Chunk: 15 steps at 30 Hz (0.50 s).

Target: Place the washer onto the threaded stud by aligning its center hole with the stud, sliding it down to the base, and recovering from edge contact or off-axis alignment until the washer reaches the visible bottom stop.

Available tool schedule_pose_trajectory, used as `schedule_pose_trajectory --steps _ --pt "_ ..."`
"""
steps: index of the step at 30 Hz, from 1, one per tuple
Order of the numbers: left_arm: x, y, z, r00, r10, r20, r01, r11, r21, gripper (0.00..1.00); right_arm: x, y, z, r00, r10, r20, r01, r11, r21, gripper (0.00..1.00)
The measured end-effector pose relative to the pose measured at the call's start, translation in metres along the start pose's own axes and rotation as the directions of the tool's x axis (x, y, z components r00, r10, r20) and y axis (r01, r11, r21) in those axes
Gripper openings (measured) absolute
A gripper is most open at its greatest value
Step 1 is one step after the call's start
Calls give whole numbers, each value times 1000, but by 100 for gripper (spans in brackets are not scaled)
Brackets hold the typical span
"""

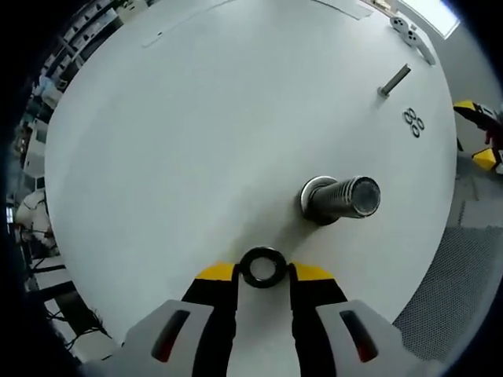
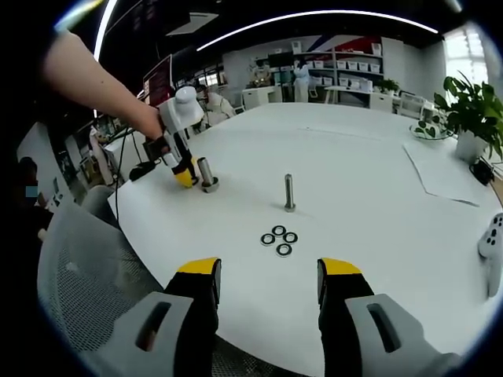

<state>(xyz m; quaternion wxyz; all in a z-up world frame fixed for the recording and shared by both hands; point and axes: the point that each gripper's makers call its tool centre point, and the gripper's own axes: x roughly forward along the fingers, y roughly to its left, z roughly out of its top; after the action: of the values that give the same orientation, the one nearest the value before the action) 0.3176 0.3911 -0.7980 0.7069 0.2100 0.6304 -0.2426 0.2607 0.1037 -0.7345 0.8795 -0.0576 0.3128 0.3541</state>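
Gripping the washer (image 1: 262, 267), our left claw (image 1: 262, 272) hovered beside the stud (image 1: 340, 199). Threading remained undone. Our right claw (image 2: 269, 271) hung open.

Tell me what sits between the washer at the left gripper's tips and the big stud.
Nothing visible. In the left gripper view the washer sits between the left gripper's yellow tips, and only bare white table lies between it and the big threaded stud. The thin stud and three spare washers stand farther off.
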Motion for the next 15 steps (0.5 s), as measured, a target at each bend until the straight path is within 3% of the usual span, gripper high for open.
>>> schedule_pose_trajectory --steps 15 --pt "0 2 0 1000 12 -3 -12 1000 -21 20 0 -1 -1 1000 -3 -4 3 1000 -1 52"
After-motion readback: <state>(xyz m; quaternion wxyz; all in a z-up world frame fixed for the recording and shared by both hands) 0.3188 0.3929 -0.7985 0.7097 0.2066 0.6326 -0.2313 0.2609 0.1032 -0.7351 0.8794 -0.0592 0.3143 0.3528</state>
